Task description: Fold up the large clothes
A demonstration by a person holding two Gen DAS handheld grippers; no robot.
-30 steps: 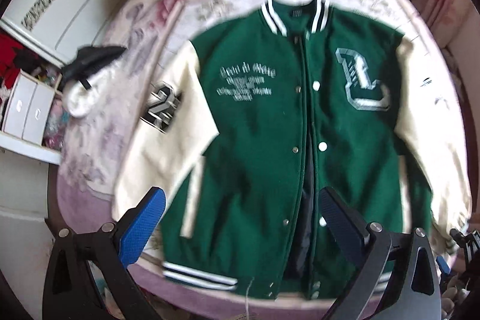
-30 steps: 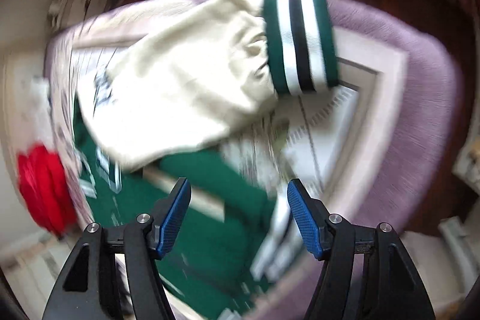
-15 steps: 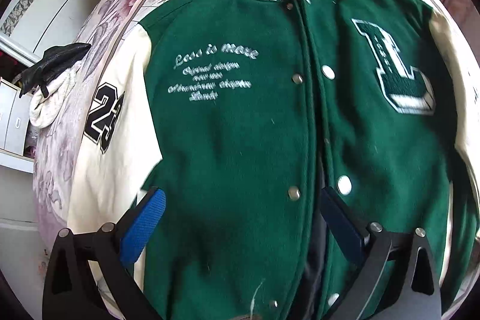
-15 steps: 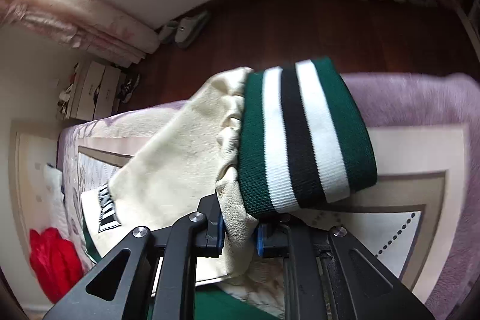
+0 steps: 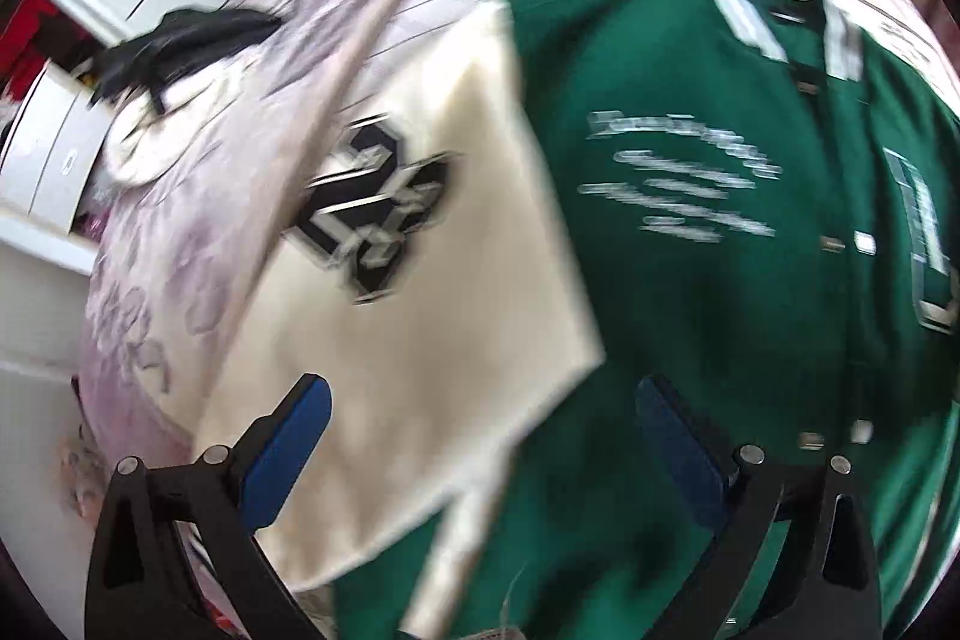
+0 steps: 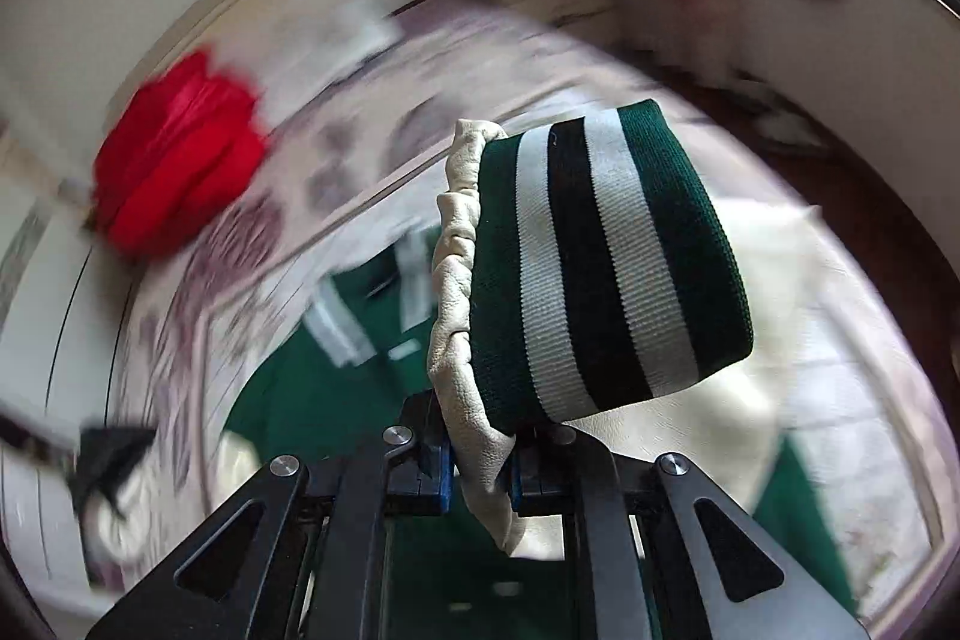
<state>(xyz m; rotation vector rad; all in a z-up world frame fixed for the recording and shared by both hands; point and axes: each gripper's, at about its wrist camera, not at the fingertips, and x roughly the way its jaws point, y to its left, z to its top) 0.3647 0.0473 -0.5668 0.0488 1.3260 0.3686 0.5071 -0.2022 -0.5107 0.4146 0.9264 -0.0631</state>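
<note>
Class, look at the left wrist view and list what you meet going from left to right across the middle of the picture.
White drawer unit → black garment → cream sleeve with its number patch → green jacket front → letter patch.

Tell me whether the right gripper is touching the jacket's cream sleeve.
Touching. The right wrist view shows the right gripper with its blue pads clamped on the cream sleeve just below the striped cuff.
</note>
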